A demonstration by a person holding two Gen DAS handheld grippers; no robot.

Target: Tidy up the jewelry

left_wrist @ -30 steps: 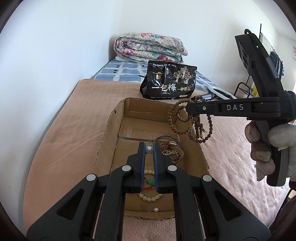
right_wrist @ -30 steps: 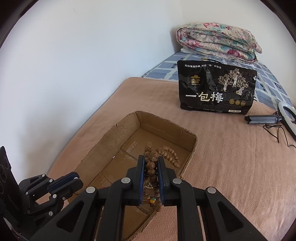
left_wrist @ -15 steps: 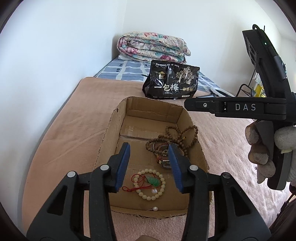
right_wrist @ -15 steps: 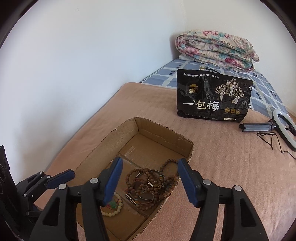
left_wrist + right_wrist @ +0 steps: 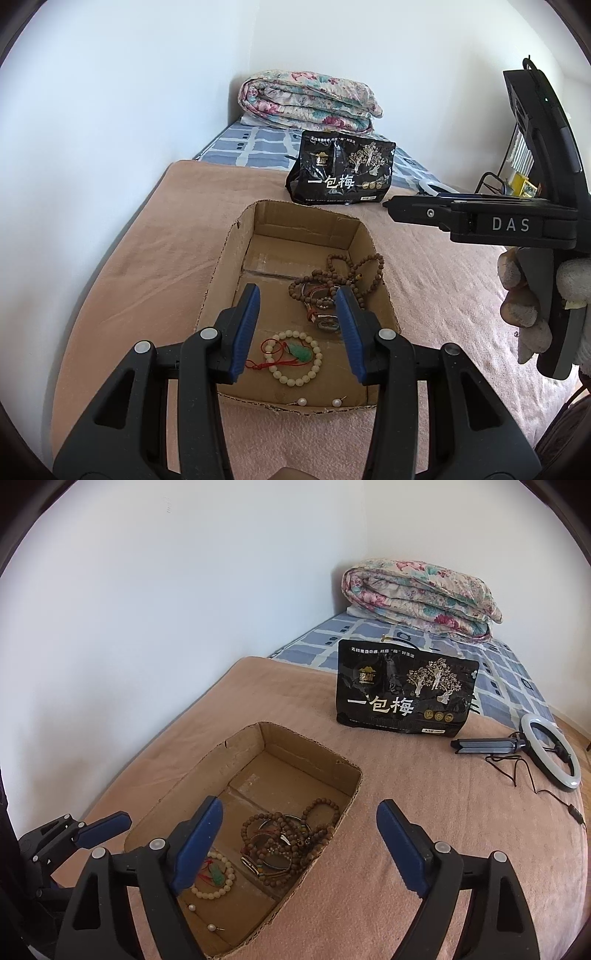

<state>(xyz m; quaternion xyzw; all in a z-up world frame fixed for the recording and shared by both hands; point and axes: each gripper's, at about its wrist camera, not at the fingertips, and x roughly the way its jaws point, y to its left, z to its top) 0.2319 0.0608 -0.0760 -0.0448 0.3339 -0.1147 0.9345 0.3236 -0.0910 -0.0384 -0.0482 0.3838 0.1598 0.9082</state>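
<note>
Brown wooden bead strands (image 5: pixel 291 840) lie tangled in the cardboard box (image 5: pixel 243 744); left gripper (image 5: pixel 298 328) and right gripper (image 5: pixel 299 845) hover spread, empty.

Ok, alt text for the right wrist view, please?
Open right gripper above a cardboard box on a pink blanket. The box holds tangled brown beads, a pale bead bracelet and two pearls.

- Black glossy snack bag (image 5: pixel 404 692) standing upright on the pink-brown blanket (image 5: pixel 424 812)
- Folded floral quilt (image 5: pixel 417 594) against the wall
- White ring light (image 5: pixel 550 749) lying flat
</note>
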